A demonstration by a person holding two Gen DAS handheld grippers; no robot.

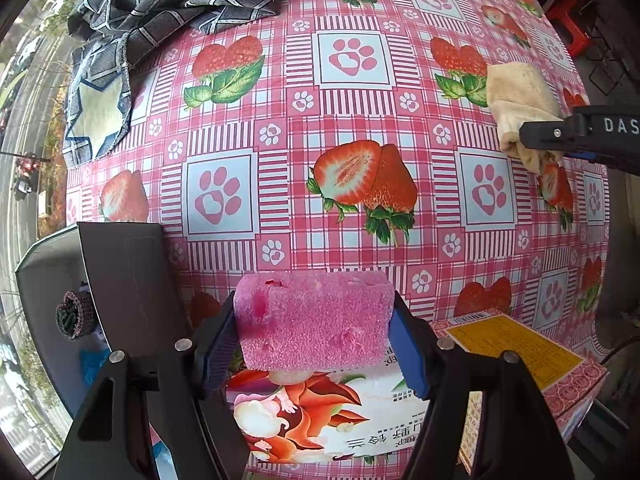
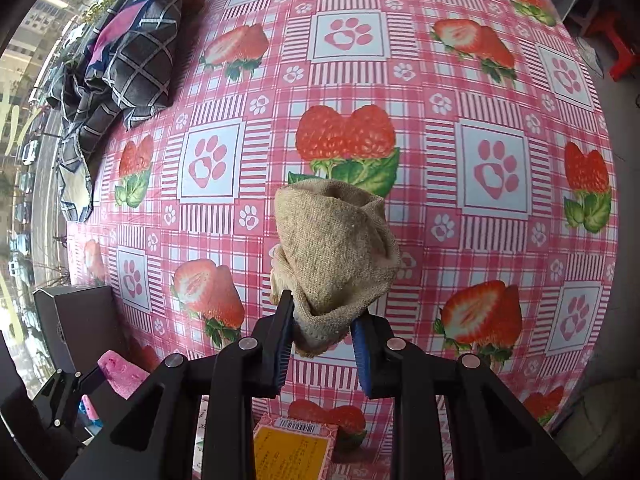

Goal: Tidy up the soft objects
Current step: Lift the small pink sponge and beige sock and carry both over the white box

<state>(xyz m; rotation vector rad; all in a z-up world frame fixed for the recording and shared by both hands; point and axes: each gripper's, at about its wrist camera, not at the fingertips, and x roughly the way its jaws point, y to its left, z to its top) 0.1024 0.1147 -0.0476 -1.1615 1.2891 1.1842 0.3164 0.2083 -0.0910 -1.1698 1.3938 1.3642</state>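
Since both things are soft and light, a mid-body pinch is all that's needed: the sponge (image 1: 316,320) is squeezed across its width in the left tool (image 1: 316,344) above the bench (image 1: 360,120), and the cloth (image 2: 332,248) is bunched tight in the nearly closed right tool (image 2: 322,332), so sagging is likely.

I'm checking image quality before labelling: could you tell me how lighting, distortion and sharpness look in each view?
Left wrist: even daylight, strong fisheye bending of the tablecloth, pink sponge sharp. Right wrist: same bowing, beige cloth crisp, window area at the left edge bright and washed out.
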